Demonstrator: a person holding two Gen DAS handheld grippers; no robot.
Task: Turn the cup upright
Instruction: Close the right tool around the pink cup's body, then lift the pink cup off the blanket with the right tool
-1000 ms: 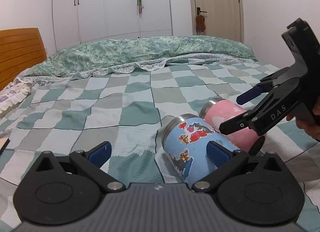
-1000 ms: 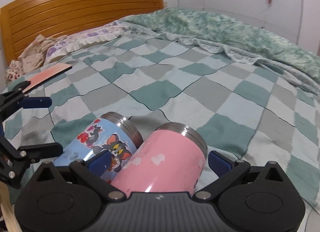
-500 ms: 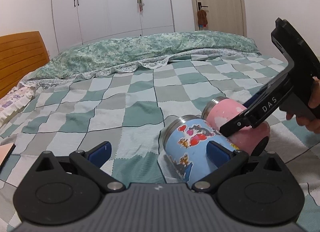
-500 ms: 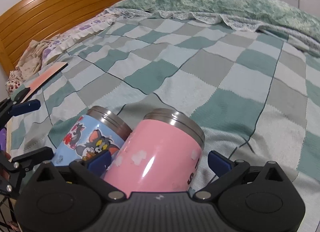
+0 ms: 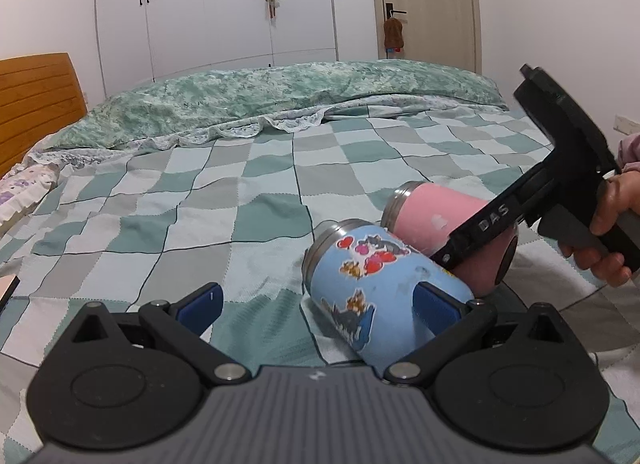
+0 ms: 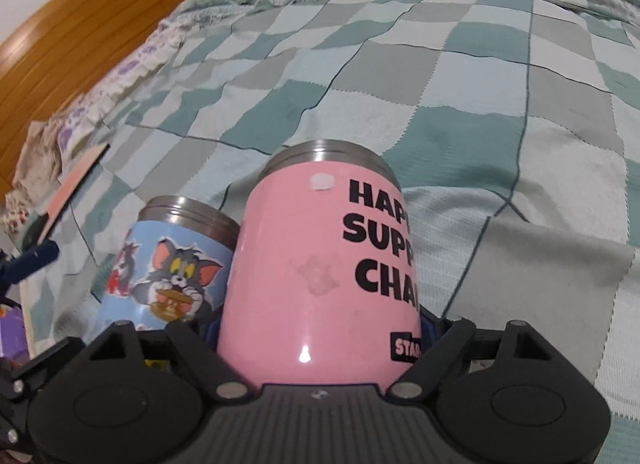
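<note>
Since a second ago the pink steel cup [image 6: 320, 272] has been tipped steeper. The left hand-held gripper [image 5: 316, 304] hangs spread, empty, beside the blue cartoon-stickered steel cup [image 5: 372, 288] lying on the checked bed quilt [image 5: 200, 192]. The right hand-held gripper [image 6: 320, 328] is clamped around the pink cup; rotation to vertical is judged next.

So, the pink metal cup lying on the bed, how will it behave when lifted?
The pink metal cup has a glossy wall, so it may slip in the right gripper closed on it. Being round and on its side on the soft checked blanket, it would probably roll if released. It looks rigid, so the fingers should not deform it.
</note>
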